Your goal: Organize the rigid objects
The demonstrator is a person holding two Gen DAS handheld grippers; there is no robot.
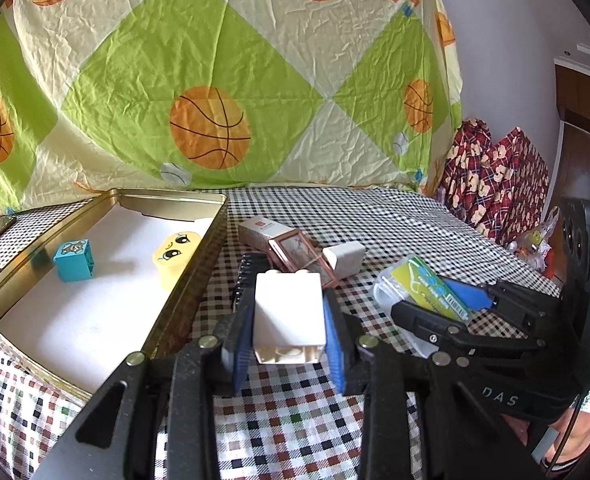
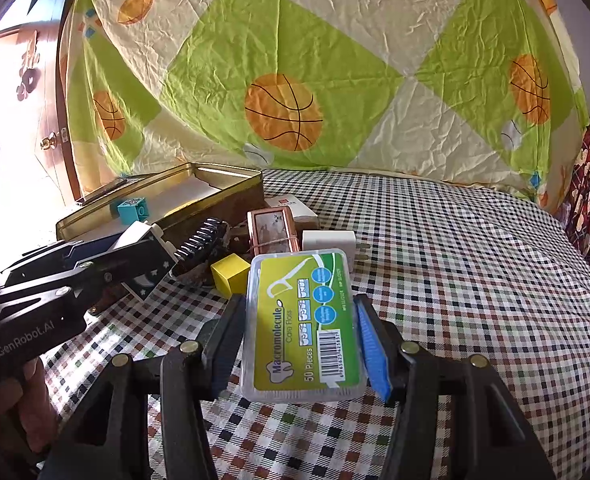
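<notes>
So the gold tin (image 1: 199,264) sits along the table's (image 1: 395,216) left edge, already holding a teal block (image 1: 73,260) and a yellow face block (image 1: 175,258), so I'm treating it as the drop spot. My left gripper (image 1: 287,320) is clamped on a white brick (image 1: 287,312) just right of the tin wall, ready to carry it in. The right gripper (image 2: 299,328) pinches the floss pick box (image 2: 301,320) by its long sides, near the table's front edge, probably next in.
</notes>
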